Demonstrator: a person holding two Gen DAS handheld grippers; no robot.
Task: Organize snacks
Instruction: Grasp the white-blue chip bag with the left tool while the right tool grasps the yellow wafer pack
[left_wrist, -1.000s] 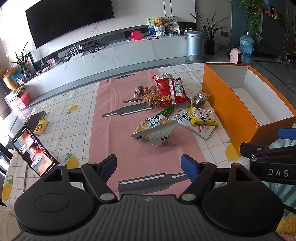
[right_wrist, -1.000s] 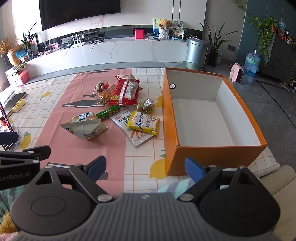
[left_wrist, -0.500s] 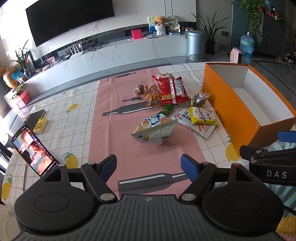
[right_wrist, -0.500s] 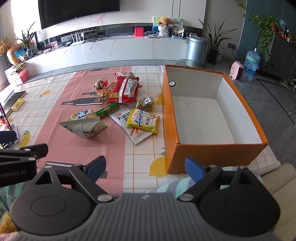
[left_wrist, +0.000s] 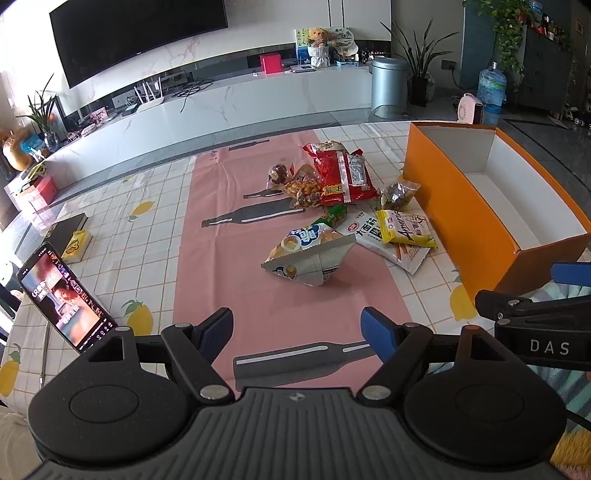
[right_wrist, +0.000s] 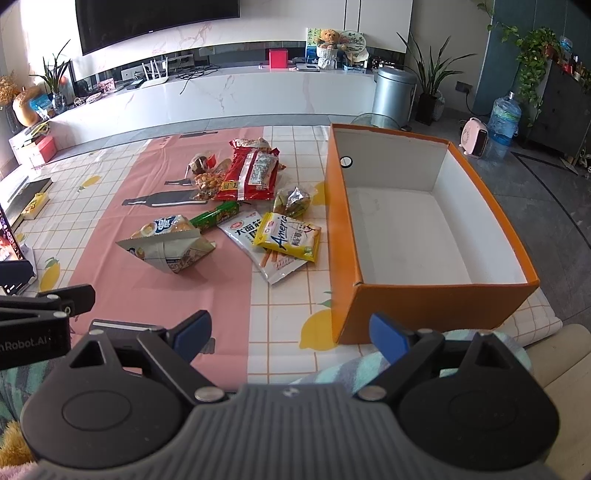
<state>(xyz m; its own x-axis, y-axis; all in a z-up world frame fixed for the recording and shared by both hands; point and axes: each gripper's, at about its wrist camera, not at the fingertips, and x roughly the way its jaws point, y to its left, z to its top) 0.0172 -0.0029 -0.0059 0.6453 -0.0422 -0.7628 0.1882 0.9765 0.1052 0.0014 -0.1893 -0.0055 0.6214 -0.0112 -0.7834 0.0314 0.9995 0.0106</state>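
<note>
Snack packets (right_wrist: 236, 214) heaped on tabletop (right_wrist: 288, 306), left of empty orange box (right_wrist: 428, 302). Left hand-held gripper (left_wrist: 297, 334) and right hand-held gripper (right_wrist: 290, 332) both wide open, holding nothing. Packets likely light, crinkly, slippery, contents crushable; pinch sealed edge.
</note>
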